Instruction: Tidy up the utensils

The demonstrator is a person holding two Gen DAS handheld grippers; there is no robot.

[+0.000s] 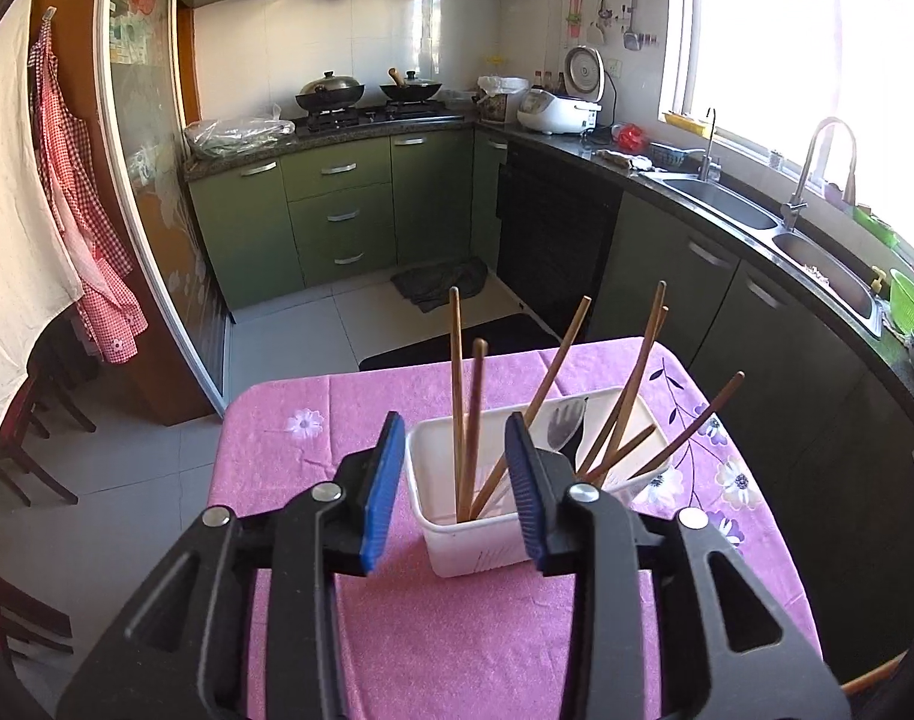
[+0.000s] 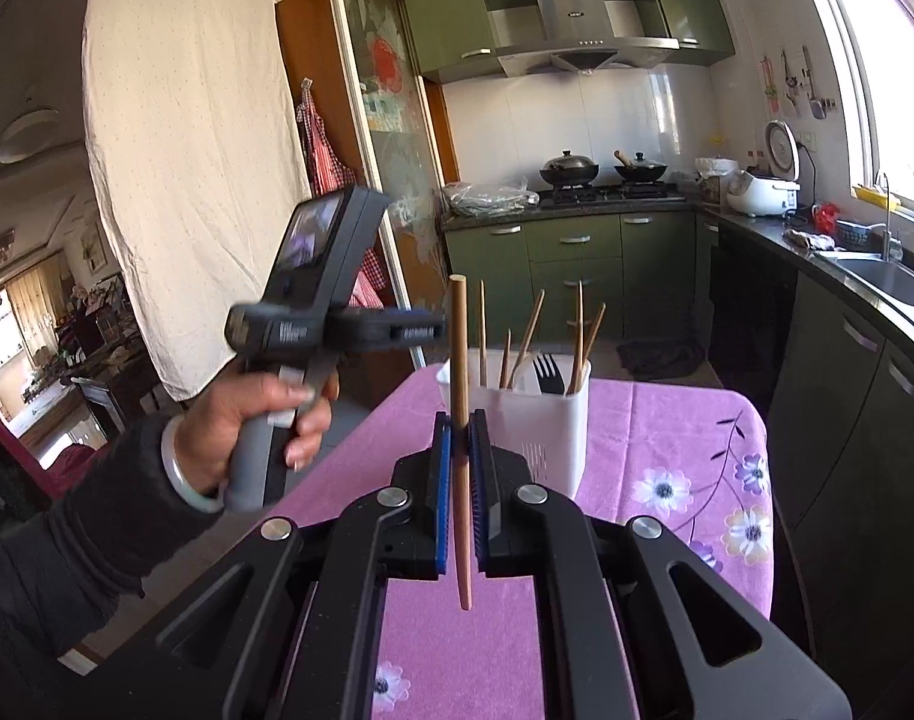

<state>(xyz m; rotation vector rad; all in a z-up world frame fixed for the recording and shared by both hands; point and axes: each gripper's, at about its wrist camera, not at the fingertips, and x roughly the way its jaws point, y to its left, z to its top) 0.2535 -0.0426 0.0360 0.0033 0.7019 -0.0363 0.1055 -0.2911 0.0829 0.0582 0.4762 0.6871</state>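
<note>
Standing upright between the clamped right gripper (image 2: 460, 420) pads, a chopstick (image 2: 460, 450); left gripper (image 1: 453, 438) open.

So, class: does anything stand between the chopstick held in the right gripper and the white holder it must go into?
Nothing visible blocks it. The right gripper holds the wooden chopstick upright, short of the white plastic utensil holder on the pink cloth. The left gripper hangs open off to the left. Chopsticks and a black fork already crowd the holder.

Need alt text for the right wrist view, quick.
The right gripper clamps one upright wooden chopstick above a pink floral tablecloth. Just beyond stands a white utensil holder with chopsticks and a black fork; the left gripper hovers at left.
</note>
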